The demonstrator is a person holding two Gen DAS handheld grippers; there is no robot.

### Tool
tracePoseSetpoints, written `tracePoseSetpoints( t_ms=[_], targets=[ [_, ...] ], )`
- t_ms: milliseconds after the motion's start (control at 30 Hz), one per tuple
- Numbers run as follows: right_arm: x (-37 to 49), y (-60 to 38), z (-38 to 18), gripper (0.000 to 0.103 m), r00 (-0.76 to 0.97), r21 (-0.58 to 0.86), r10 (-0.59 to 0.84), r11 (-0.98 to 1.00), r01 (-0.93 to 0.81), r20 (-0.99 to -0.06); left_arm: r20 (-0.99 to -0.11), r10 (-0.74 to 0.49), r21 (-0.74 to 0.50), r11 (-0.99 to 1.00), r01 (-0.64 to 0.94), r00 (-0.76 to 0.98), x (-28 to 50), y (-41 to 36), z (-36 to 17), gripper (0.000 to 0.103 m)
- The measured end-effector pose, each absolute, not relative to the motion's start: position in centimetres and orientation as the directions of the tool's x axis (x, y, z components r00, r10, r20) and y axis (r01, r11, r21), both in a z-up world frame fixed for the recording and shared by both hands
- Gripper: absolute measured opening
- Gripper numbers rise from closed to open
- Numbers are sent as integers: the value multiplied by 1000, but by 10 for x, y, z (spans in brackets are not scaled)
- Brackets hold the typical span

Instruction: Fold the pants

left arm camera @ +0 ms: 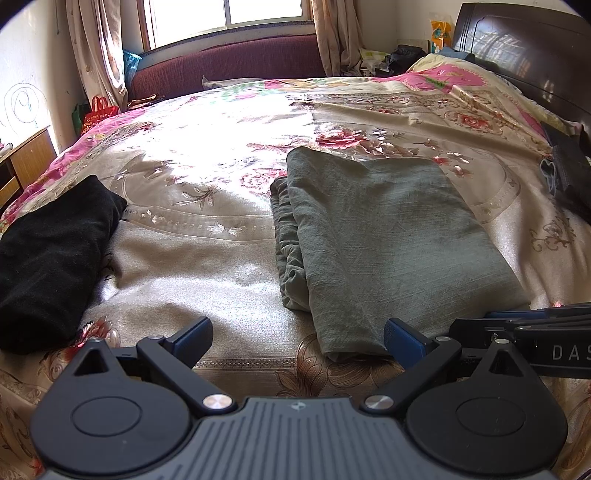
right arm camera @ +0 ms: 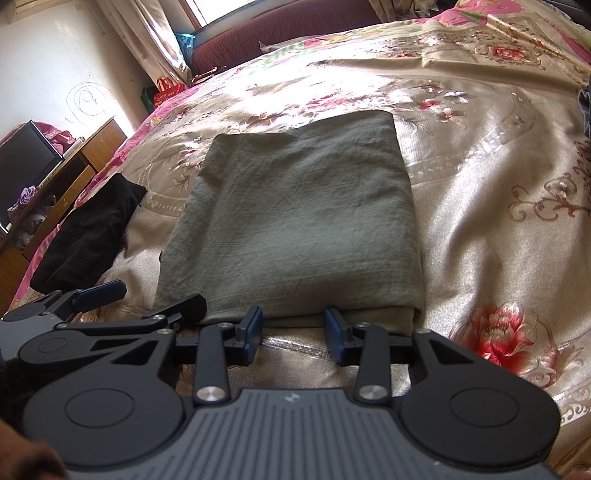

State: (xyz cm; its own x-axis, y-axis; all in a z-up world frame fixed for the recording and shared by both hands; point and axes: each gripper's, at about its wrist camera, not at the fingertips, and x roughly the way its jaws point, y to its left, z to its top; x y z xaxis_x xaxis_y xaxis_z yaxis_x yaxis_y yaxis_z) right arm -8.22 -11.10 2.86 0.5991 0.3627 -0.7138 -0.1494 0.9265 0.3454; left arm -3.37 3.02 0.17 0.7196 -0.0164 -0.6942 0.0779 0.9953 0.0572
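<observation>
Grippers flank the near edge of the folded grey-green pants (right arm camera: 295, 221): the left gripper (left arm camera: 297, 341) stands wide open with nothing between its blue pads, one fingertip just beside the pants' near left corner, while the right gripper (right arm camera: 293, 334) is parted narrowly, empty, its tips at the pants' near hem. The pants lie flat in a neat rectangle on a bed (left arm camera: 192, 258) covered by a shiny cream spread with red and pink flowers. Left of the pants, apart from them, rests a black folded garment (left arm camera: 51, 254). Beyond the pants, sunlight washes out the spread, and past the bed's far edge runs a maroon couch (left arm camera: 229, 66) under a window (left arm camera: 229, 14) hung with pale curtains. Far left of the pants stands a wooden cabinet (right arm camera: 85, 162) bearing a dark screen (right arm camera: 26, 158). Right of the pants, a dark wooden headboard (left arm camera: 524, 51) rises at the bed's end.
</observation>
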Motion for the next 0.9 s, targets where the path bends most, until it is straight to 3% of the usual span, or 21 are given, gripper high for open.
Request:
tracePoseSetpoints(
  t_ms=[900],
  targets=[
    [-82, -111, 28, 38, 599, 346, 363, 926, -149, -714, -691, -13, 62, 995, 77, 723, -33, 31, 2, 103]
  ],
)
